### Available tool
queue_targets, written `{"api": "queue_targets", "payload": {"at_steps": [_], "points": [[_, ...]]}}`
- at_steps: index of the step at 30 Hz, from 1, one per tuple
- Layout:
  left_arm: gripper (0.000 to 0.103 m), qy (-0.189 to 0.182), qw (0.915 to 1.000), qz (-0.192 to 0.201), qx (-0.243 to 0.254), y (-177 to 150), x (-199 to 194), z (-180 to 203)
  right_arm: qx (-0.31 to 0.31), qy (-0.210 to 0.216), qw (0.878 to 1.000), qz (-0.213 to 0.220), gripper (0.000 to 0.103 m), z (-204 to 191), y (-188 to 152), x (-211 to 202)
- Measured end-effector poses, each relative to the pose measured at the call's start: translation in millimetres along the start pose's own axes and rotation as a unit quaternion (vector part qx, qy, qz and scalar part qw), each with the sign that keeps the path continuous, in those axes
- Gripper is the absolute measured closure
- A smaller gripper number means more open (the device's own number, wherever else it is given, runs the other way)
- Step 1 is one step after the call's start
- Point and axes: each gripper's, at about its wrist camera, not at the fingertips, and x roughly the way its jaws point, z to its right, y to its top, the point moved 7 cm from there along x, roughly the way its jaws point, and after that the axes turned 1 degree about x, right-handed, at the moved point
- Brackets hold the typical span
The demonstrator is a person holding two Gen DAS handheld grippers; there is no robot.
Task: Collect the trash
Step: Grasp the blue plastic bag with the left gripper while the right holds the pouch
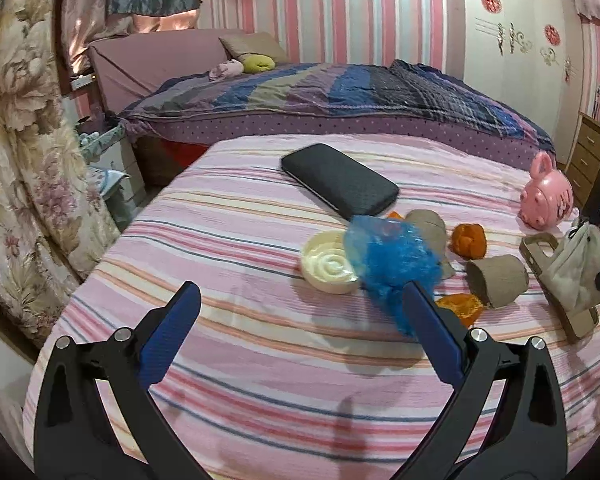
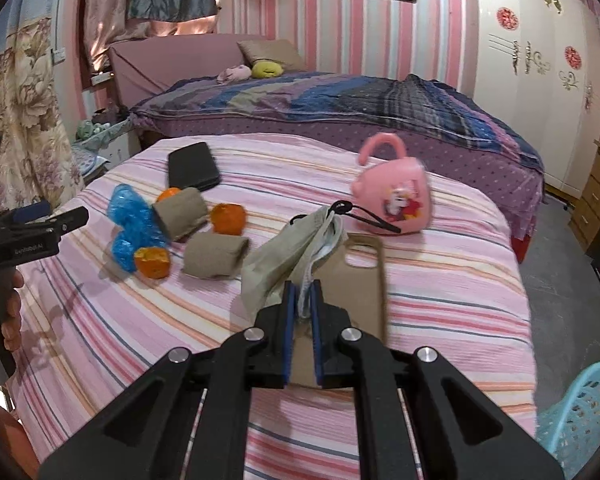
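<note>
On the pink striped table (image 1: 260,360) lie a crumpled blue plastic bag (image 1: 392,260), several orange peels (image 1: 468,240), two brown cardboard tubes (image 1: 498,278) and a white round lid (image 1: 328,264). My left gripper (image 1: 300,300) is open and empty, just short of the blue bag and lid. My right gripper (image 2: 302,292) is shut on a beige drawstring cloth bag (image 2: 288,252) and holds it above a tan phone case (image 2: 360,280). The blue bag (image 2: 130,224), peels (image 2: 228,218) and tubes (image 2: 214,254) show left of it.
A black phone (image 1: 340,180) lies at the table's far side. A pink toy basket (image 2: 396,196) stands at the right. A light blue bin (image 2: 580,416) sits on the floor at the right. A bed (image 1: 340,96) stands behind the table.
</note>
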Motion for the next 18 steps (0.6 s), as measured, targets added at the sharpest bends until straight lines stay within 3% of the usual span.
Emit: {"api": "queue_targets", "payload": {"at_steps": [4, 7, 10, 12, 14, 18], "points": [[0.007, -0.016, 0.9999, 0.000, -0.001, 5.3, 11.1, 18.3, 0.013, -0.009, 1.000, -0.002, 0.095, 22.1, -3.2, -7.0], [0.017, -0.046, 0.9988, -0.014, -0.011, 6.4, 21.8, 32.2, 0.021, -0.017, 1.000, -0.006, 0.095, 37.0, -7.6, -11.4], [0.033, -0.057, 0.9980, -0.027, -0.007, 4.4, 34.1, 46.6, 0.026, -0.022, 0.999, -0.011, 0.095, 47.6, -13.0, -13.6], [0.056, -0.064, 0.9973, -0.035, 0.002, 2.2, 40.5, 56.4, 0.028, -0.022, 0.999, -0.014, 0.095, 52.8, -16.3, -12.9], [0.072, -0.063, 0.9971, -0.040, 0.011, 1.1, 42.8, 60.7, 0.028, -0.022, 0.999, -0.017, 0.095, 56.5, -19.2, -11.9], [0.078, -0.050, 0.9982, -0.022, 0.022, 4.1, 31.7, 57.2, 0.030, -0.018, 0.999, -0.013, 0.095, 59.1, -19.6, -13.4]]}}
